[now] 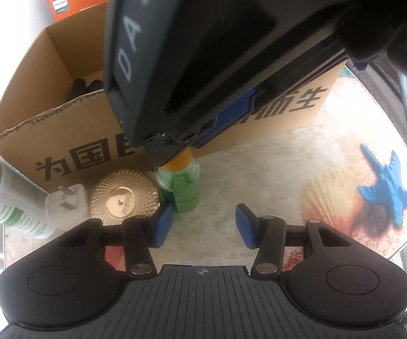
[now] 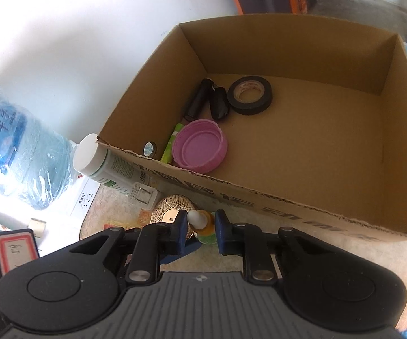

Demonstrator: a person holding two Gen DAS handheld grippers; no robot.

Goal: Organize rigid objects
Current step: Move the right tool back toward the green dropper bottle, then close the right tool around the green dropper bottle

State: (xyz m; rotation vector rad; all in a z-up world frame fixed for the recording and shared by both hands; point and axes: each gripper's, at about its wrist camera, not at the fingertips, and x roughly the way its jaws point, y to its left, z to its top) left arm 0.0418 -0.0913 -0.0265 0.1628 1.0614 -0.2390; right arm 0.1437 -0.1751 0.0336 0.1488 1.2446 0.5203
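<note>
The left gripper [image 1: 204, 224] hangs just above the bench [image 1: 260, 163] with its jaws released, nothing between the blue pads. Far off to the left of those jaws a white bottle [image 1: 8, 195] with green print lies tilted against the corner of the cardboard box [image 1: 62, 130]. Next to it, nearer the jaws, sits a white plug adapter [image 1: 66, 202], then a gold ridged disc [image 1: 124, 196] touching the left pad's outer side. Just ahead of the left pad stands the small green bottle [image 1: 183, 189], upright, with an orange collar, close to the box's front wall.

From above, the right gripper [image 2: 200, 226] straddles that green bottle [image 2: 206, 236]; its jaws sit on either side of the white nozzle, but I cannot tell whether the pads actually press it. Inside the box [image 2: 288, 203] ahead of these jaws, from the left, lie a small round tin [image 2: 149, 149], a green tube [image 2: 172, 144], a pink lid [image 2: 200, 146], two dark cylindrical items [image 2: 207, 101] and a black tape roll [image 2: 250, 94].
</note>
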